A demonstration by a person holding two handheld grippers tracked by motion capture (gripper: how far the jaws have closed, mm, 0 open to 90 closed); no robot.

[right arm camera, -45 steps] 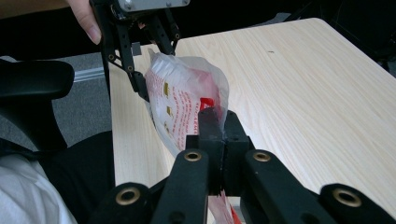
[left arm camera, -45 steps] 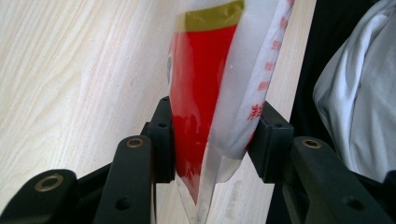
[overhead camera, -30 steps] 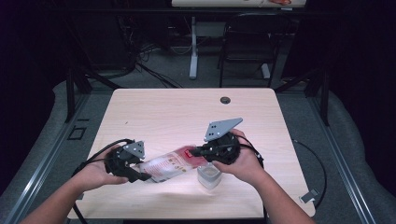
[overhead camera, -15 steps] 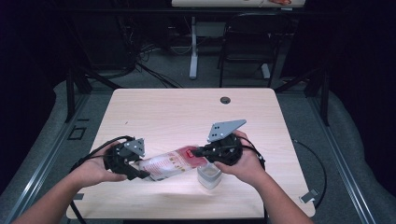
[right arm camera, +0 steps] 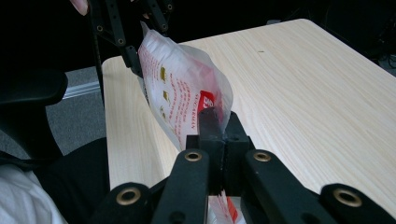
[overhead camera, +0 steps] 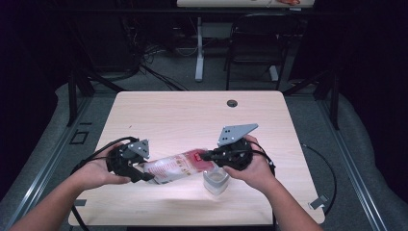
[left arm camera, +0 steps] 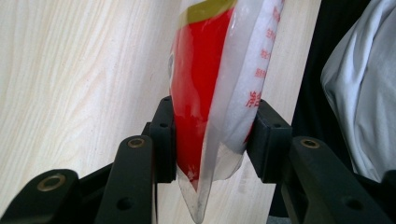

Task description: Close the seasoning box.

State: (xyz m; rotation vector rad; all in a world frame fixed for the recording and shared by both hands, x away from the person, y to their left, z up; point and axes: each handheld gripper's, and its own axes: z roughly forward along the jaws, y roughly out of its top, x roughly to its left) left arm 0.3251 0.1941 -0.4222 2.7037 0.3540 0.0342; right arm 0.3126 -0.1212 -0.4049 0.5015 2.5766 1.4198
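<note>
A red and white plastic bag (overhead camera: 177,166) hangs stretched between my two grippers just above the wooden table (overhead camera: 192,115). My left gripper (overhead camera: 144,172) is shut on one end of it; in the left gripper view both jaws press into the bag (left arm camera: 210,84) around the left gripper's tips (left arm camera: 212,140). My right gripper (overhead camera: 208,156) is shut on the other end. In the right gripper view its jaws (right arm camera: 219,126) pinch the bag's flat edge (right arm camera: 182,88), with the left gripper (right arm camera: 126,42) farther off. A small clear cup (overhead camera: 216,180) stands on the table below the right hand.
A black round grommet (overhead camera: 232,103) sits near the table's far edge. A dark chair (overhead camera: 255,43) and a white desk leg (overhead camera: 198,53) stand beyond the table. Cables trail from both grippers toward the near edge. A person's light shirt (left arm camera: 359,93) shows beside the table.
</note>
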